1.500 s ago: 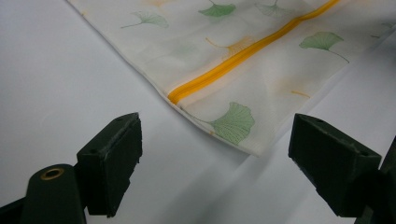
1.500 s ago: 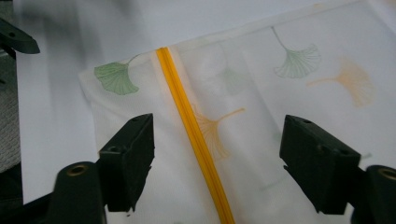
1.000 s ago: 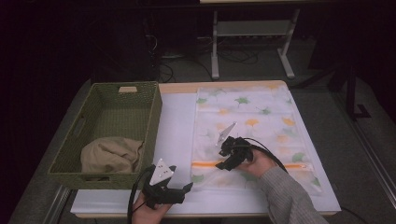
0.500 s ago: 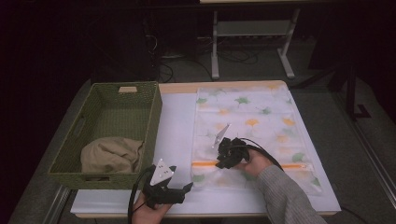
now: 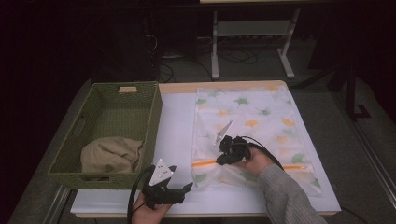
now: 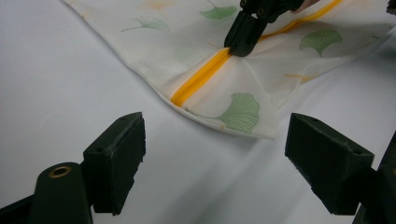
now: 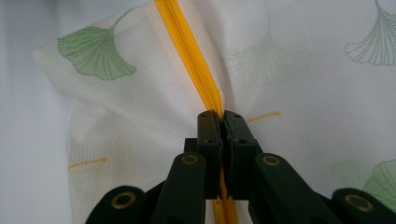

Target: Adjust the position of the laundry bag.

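Right tool (image 5: 223, 156) has just clenched since the earlier frame, jaws now pinching the orange zipper (image 7: 191, 60) of the leaf-print mesh bag (image 5: 252, 116), which lies flat on the table (image 5: 175, 121), right of centre. Left tool (image 5: 180, 191) released, idle at near edge. Green basket (image 5: 154, 100) far left holds tan cloth (image 5: 109, 156). Zipper pull hidden between the jaws.

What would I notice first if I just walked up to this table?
Probably the white mesh bag with green and orange leaves, lying flat on the table's right half. The right gripper has just been closing and now pinches its orange zipper near the front edge. At the left stands a green basket holding a tan cloth.
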`<state>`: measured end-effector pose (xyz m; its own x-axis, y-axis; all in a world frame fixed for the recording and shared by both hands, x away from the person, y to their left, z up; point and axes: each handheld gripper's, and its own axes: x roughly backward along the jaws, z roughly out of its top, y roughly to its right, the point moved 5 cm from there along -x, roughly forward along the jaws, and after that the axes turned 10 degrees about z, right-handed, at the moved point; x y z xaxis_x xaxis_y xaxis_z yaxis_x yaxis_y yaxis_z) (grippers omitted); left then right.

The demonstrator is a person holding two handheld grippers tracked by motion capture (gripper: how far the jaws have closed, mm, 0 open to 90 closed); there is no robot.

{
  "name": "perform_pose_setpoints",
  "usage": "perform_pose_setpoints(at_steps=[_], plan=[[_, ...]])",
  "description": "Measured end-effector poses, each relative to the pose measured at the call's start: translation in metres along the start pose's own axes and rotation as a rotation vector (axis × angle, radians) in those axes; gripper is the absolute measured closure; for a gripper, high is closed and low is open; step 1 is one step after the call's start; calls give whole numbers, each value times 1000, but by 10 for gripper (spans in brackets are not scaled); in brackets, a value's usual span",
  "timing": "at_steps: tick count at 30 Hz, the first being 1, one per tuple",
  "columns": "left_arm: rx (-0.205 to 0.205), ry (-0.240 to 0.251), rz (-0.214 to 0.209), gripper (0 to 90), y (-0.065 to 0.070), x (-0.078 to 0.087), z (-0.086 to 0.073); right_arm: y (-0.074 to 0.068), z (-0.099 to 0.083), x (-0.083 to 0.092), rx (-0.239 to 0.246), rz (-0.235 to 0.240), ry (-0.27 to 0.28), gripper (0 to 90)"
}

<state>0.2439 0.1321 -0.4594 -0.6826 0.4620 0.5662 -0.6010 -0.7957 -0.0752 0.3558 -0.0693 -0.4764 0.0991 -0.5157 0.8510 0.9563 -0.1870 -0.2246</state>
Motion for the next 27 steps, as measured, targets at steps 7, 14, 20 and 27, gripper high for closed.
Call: perform_pose_setpoints(at_steps=[7,14,20,27], plan=[[4,4,3,195,-1,2,0,-14,2,5,21,27,18,858],[9,7,2,195,-2,2,0,-25,3,8,37,47,15,853],[8,8,-8,195,-2,1,0,-32,5,8,33,73,39,779],[5,7,-10,195,-1,0,0,-39,2,25,21,36,139,648]])
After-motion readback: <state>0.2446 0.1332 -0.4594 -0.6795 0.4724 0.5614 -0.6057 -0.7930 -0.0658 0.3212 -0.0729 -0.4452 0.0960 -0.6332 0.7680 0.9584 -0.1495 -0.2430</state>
